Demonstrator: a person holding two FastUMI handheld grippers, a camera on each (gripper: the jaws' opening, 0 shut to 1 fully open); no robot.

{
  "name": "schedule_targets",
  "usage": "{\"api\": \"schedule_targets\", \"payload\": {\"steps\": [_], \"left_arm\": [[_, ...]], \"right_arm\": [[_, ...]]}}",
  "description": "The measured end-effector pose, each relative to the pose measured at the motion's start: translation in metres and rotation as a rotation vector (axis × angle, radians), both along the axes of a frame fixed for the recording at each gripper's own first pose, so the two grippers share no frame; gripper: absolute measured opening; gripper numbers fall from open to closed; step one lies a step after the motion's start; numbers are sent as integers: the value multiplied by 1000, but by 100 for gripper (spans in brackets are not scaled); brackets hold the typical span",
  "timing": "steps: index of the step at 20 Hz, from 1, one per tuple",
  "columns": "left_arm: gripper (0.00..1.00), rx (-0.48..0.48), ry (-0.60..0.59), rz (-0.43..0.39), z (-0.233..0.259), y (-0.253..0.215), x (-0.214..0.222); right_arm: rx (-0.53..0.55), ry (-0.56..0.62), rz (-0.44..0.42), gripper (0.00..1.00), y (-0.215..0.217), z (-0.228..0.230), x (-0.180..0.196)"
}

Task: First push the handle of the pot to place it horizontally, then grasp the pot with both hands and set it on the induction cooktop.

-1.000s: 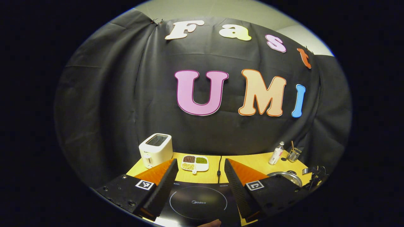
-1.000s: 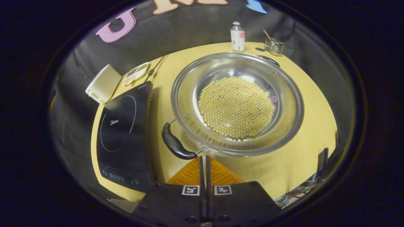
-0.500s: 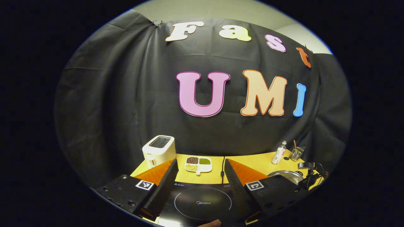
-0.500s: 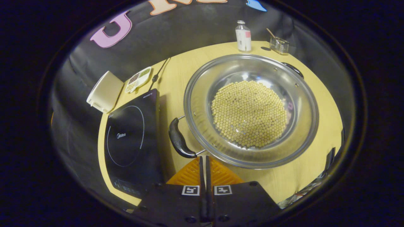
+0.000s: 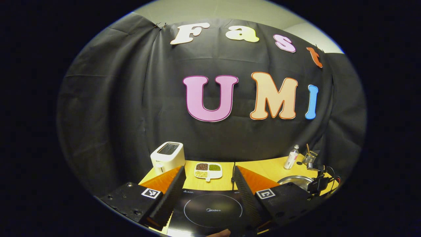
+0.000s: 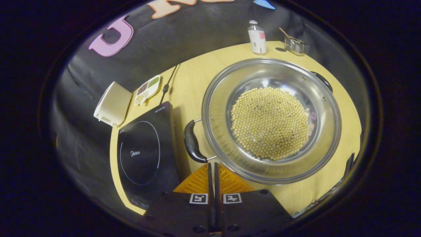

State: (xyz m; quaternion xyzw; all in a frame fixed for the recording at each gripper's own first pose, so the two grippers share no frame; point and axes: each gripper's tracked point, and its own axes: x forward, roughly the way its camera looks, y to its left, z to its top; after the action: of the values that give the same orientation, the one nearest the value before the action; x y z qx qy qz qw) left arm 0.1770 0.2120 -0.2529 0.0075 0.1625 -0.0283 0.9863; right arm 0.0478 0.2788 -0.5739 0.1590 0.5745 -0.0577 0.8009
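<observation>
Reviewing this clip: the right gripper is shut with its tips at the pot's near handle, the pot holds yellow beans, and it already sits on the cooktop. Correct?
Not quite. The pot is not on the cooktop; it stands on the table beside it, as the right gripper view shows. The rest holds: the right gripper is shut at the near handle, and yellow beans fill the pot.

The steel pot (image 6: 271,120), filled with pale beans, sits upright right of the black induction cooktop (image 6: 144,154), its black handle (image 6: 191,145) facing it.
</observation>
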Motion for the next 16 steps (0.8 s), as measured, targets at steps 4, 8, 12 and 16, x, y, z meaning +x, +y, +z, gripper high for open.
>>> {"api": "schedule_targets", "payload": {"steps": [4, 8, 12, 16], "left_arm": [[90, -13, 17, -42, -4, -19, -3], [90, -35, 55, -90, -13, -44, -9], [87, -19, 76, -118, -19, -65, -11], [86, -35, 116, -116, -33, -95, -18]], "right_arm": [[31, -81, 6, 3, -11, 24, 6], [-53, -204, 38, 2, -56, 50, 24], [-102, -265, 66, 2, -93, 69, 37], [-148, -323, 111, 0, -127, 74, 50]]}}
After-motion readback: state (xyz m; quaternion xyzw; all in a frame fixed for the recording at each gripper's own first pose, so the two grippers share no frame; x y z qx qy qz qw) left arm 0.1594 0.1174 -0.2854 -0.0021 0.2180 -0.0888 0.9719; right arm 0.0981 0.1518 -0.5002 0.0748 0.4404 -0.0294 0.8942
